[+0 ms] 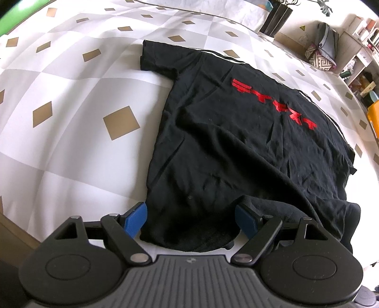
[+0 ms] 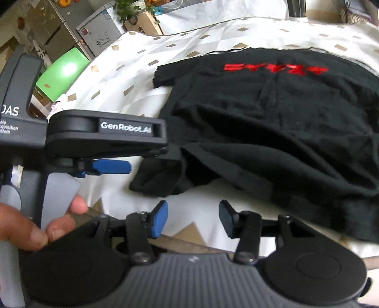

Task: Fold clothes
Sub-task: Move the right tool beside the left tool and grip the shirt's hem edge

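A black T-shirt (image 1: 236, 151) with red lettering (image 1: 274, 104) lies flat on a white bedsheet with gold diamonds (image 1: 71, 99). My left gripper (image 1: 190, 221) is open at the shirt's near hem corner, with one blue finger on each side of the cloth edge. In the right wrist view the shirt (image 2: 284, 113) has its near hem bunched up. My right gripper (image 2: 193, 219) is open and empty over the sheet, just short of the hem. The left gripper (image 2: 106, 165) shows there from the side, at the hem corner.
The bed's wooden edge (image 2: 189, 244) runs just under my right gripper. A green stool (image 2: 64, 73) and cabinets stand beyond the bed's left side. Shelves (image 1: 362, 47), a patterned bag and an orange box (image 1: 374, 118) stand at the right. A black planter (image 1: 276, 19) is at the back.
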`<state>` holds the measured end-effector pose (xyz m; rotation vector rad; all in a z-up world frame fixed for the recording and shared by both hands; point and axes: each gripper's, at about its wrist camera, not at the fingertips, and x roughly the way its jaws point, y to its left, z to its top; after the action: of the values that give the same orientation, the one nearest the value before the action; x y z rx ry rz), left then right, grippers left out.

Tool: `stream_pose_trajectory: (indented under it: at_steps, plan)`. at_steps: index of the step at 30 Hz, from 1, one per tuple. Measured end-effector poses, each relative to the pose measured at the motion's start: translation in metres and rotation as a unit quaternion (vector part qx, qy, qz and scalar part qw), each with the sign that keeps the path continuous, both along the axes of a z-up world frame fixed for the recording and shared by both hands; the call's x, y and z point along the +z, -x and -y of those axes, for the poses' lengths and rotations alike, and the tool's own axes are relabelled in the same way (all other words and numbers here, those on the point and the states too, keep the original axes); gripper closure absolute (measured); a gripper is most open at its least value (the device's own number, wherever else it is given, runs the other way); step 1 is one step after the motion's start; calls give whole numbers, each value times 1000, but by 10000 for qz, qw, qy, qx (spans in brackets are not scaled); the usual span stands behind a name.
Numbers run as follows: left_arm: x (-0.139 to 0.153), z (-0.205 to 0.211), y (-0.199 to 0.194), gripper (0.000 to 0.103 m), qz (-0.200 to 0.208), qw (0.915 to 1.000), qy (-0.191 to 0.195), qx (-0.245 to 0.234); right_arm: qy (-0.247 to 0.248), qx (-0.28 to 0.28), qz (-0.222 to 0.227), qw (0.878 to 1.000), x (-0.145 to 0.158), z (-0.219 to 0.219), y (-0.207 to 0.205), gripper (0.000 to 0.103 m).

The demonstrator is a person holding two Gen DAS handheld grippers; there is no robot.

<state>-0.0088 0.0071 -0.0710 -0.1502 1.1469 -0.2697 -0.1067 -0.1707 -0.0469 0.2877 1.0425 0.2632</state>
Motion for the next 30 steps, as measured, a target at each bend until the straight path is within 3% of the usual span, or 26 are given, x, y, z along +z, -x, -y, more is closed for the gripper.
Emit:
stream_pose_trajectory:
  at_steps: [17, 22, 30]
  plan:
    - [4, -8, -4, 22, -45, 9999, -88, 24, -719, -463, -152, 9962, -35, -16, -31, 56]
    - [6, -13, -7, 22, -74, 9998, -25, 159, -656, -394, -264, 9967, -40, -27, -35, 93]
    - [39, -38, -12, 22, 377, 9977, 164, 544, -1461, 222, -200, 9888, -28, -41, -29, 93]
